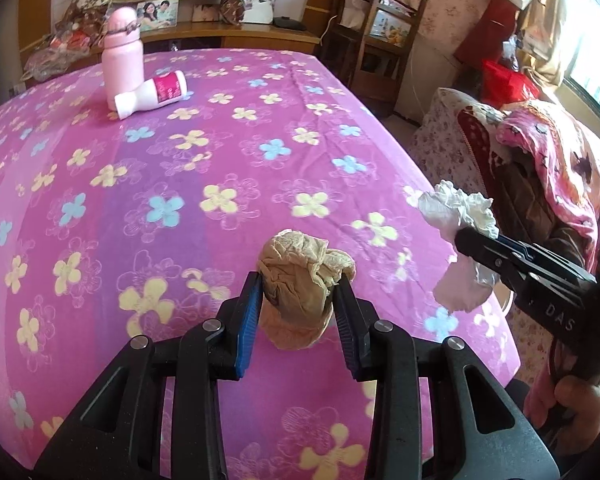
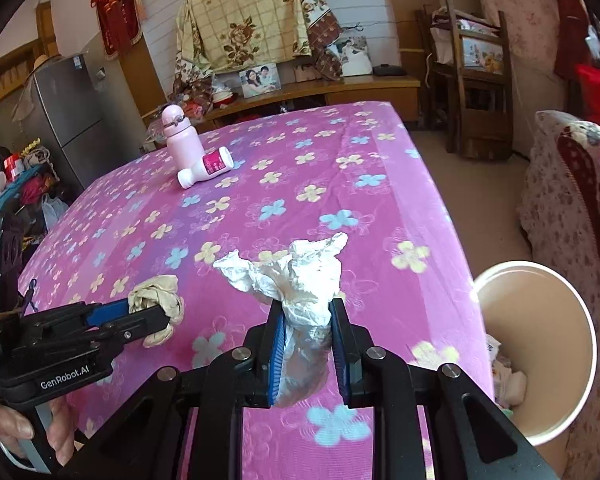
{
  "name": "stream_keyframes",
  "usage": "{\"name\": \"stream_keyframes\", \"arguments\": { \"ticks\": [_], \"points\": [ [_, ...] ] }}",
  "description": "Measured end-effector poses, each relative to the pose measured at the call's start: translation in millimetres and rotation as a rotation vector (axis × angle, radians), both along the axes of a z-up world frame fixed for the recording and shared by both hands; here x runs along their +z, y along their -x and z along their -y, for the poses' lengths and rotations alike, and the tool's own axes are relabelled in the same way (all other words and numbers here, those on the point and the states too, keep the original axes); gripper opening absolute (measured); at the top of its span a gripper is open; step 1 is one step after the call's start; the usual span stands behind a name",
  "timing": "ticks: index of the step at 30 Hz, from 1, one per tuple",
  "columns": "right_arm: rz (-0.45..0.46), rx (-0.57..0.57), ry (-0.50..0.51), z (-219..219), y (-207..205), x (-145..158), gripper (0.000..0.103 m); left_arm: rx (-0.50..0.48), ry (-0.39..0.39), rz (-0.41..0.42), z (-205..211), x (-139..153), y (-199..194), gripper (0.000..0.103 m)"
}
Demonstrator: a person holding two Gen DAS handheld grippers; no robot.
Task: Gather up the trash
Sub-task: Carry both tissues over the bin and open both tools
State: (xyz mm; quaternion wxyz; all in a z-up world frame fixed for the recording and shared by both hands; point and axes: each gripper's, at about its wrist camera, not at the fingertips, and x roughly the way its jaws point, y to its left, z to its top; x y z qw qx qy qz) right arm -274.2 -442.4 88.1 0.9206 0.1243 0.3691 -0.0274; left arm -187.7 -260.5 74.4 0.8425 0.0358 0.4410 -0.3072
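Note:
My left gripper point(image 1: 298, 284) is shut on a crumpled beige tissue wad point(image 1: 300, 280) and holds it above the pink flowered tablecloth point(image 1: 180, 184). It also shows in the right wrist view point(image 2: 156, 312), with the beige wad point(image 2: 156, 296) in it. My right gripper point(image 2: 306, 308) is shut on a crumpled white tissue point(image 2: 300, 280), near the table's right edge. In the left wrist view the right gripper point(image 1: 466, 240) holds the white tissue point(image 1: 456, 208) at the right. A beige bin point(image 2: 540, 344) stands on the floor right of the table, with paper inside.
A pink bottle point(image 1: 122, 60) stands at the far left of the table, and a white bottle with a magenta label point(image 1: 152, 94) lies beside it. A cloth-covered chair point(image 2: 572, 208) stands right of the bin. Wooden chairs point(image 2: 472, 80) and a sideboard point(image 2: 340, 88) stand behind.

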Motion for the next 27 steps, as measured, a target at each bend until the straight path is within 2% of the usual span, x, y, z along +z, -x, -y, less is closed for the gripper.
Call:
{"name": "stream_keyframes", "arguments": {
  "ticks": [15, 27],
  "points": [
    [0.032, -0.099, 0.035, 36.8, 51.1, 16.3, 0.021, -0.099, -0.001, 0.057, 53.5, 21.3, 28.7, 0.033],
    [0.021, -0.226, 0.015, 91.7, 87.1, 9.3, 0.021, -0.202, -0.026, 0.085, 115.6, 21.6, 47.6, 0.033]
  ]
}}
